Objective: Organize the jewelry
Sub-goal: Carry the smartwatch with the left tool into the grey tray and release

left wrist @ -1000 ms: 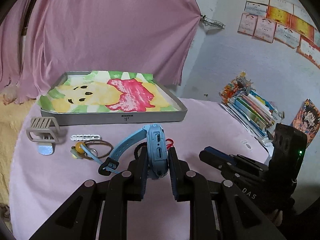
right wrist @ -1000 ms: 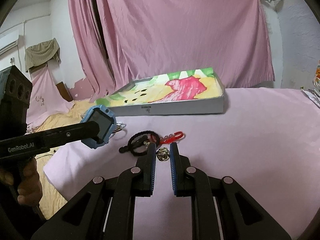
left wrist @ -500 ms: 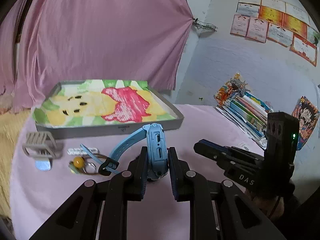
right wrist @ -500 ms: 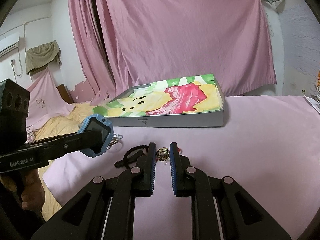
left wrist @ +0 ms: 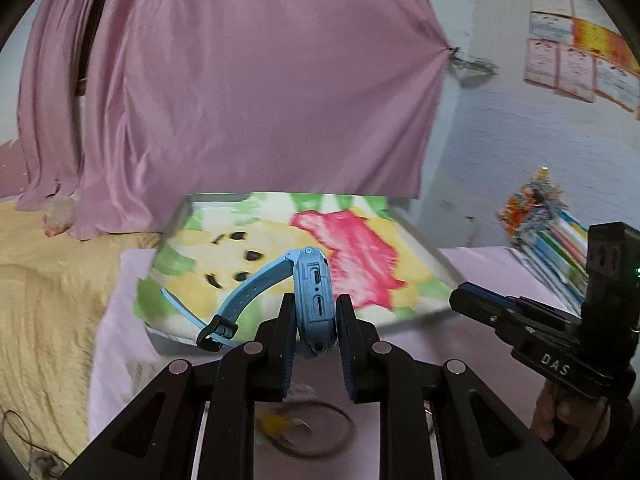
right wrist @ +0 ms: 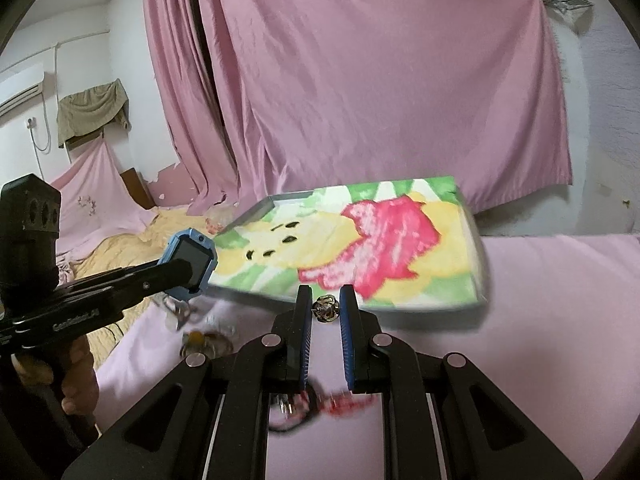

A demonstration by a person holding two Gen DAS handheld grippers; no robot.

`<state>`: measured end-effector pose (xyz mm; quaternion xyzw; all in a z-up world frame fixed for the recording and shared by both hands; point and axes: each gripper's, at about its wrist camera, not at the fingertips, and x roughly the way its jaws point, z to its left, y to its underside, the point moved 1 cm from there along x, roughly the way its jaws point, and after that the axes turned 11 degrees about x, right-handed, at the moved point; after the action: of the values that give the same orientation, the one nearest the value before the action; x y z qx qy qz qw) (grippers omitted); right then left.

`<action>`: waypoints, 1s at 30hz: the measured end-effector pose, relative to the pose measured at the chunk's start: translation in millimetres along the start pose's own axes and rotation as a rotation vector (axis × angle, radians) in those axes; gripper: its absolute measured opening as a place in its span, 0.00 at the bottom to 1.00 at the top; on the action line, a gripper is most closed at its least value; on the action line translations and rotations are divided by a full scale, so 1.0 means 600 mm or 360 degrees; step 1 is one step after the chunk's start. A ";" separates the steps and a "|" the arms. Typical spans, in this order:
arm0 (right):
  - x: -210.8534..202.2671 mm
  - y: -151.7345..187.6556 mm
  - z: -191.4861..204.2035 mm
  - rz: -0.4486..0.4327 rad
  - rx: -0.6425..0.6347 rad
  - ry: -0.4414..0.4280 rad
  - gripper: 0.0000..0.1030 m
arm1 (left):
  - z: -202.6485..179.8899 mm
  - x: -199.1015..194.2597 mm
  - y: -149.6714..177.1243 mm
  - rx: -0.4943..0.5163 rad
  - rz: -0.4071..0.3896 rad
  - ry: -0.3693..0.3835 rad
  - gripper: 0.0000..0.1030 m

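Observation:
My left gripper (left wrist: 313, 312) is shut on a light blue watch (left wrist: 312, 296), held edge-up just short of the tray's near rim; its strap (left wrist: 240, 304) hangs left. It also shows in the right wrist view (right wrist: 188, 262). My right gripper (right wrist: 325, 308) is shut on a small gold metal ornament (right wrist: 327, 307), held above the table just short of the tray's near rim. The grey tray (left wrist: 168, 340) has a colourful cartoon lining (right wrist: 360, 240).
On the pink tablecloth (right wrist: 540, 320) lie a brown ring with a yellow bead (left wrist: 312, 428), a black and red bracelet (right wrist: 320, 404) and small trinkets (right wrist: 200, 332). Stacked books (left wrist: 560, 248) stand at the right. A yellow blanket (left wrist: 48, 300) lies left.
Both grippers rose and moved forward toward the tray with their loads. The loose items on the cloth now lie under and behind the fingers.

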<state>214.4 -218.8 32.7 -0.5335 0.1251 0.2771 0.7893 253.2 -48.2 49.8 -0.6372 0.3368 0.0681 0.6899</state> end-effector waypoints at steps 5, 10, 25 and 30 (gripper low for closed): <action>0.083 -0.027 0.017 0.0096 -0.0014 -0.0015 0.12 | 0.039 0.055 -0.012 -0.0068 0.0135 -0.0041 0.18; 0.158 -0.032 0.020 0.0233 -0.0010 0.0001 0.12 | 0.053 0.105 -0.014 -0.0075 0.0276 -0.0049 0.18; 0.229 -0.015 0.012 0.0460 -0.0011 0.0100 0.12 | 0.046 0.145 -0.002 -0.0026 0.0419 -0.0007 0.18; 0.217 -0.015 0.007 0.0427 0.0000 0.0120 0.21 | 0.042 0.139 0.000 -0.0015 0.0426 -0.0047 0.20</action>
<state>325.3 -177.7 -23.0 -0.5220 0.2249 0.3599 0.7398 326.2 -52.9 2.7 -0.5888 0.4084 0.1706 0.6764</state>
